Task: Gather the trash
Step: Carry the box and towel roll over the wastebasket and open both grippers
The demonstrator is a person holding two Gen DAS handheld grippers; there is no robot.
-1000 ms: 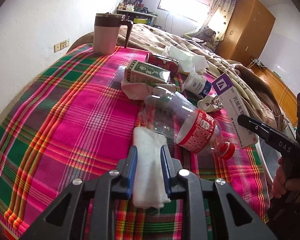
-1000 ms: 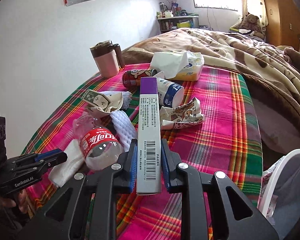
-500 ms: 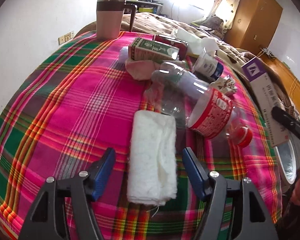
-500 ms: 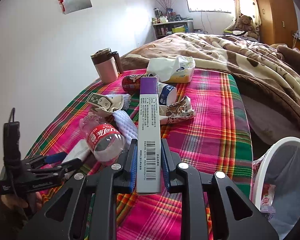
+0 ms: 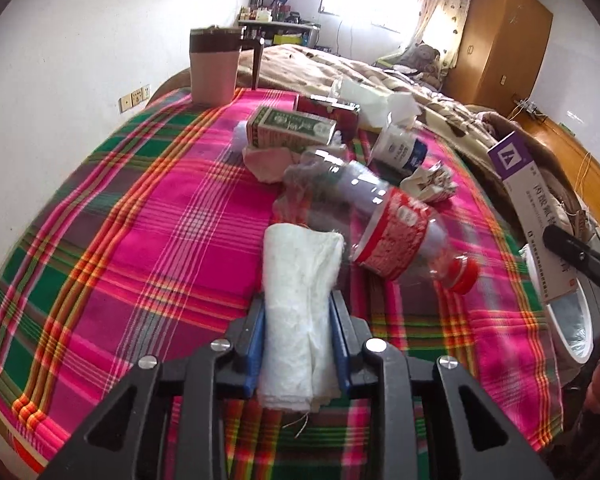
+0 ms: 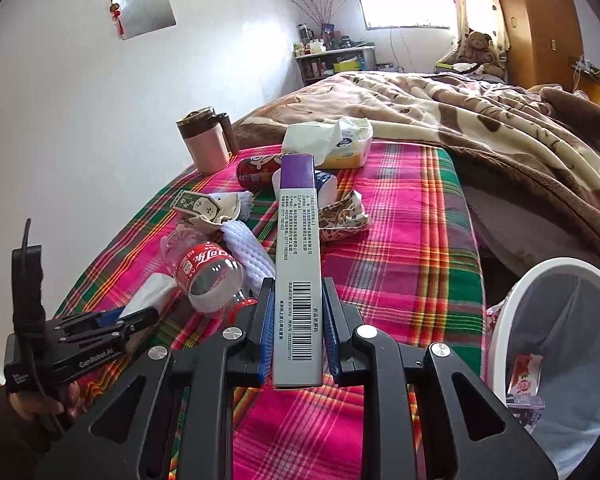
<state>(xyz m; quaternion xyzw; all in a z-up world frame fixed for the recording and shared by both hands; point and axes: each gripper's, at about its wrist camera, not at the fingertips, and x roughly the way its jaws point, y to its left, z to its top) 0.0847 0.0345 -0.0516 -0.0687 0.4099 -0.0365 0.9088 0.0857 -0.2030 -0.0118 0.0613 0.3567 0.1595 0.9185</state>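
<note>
Trash first: in the left wrist view a folded white tissue [image 5: 300, 312] sits clamped between the blue pads of the left hand-held gripper [image 5: 298, 336], its near end hiding part of the plaid cloth [image 5: 140, 220]. A clear bottle [image 5: 384, 224] lies just beside it, blurred. Bare cloth spreads to the left.

In the right wrist view the right hand-held gripper [image 6: 296, 320] is closed on a long purple-topped box [image 6: 298, 264], which blocks the pile behind. The white bin [image 6: 504, 320] stands at the bed's right edge, cut off by the frame.
</note>
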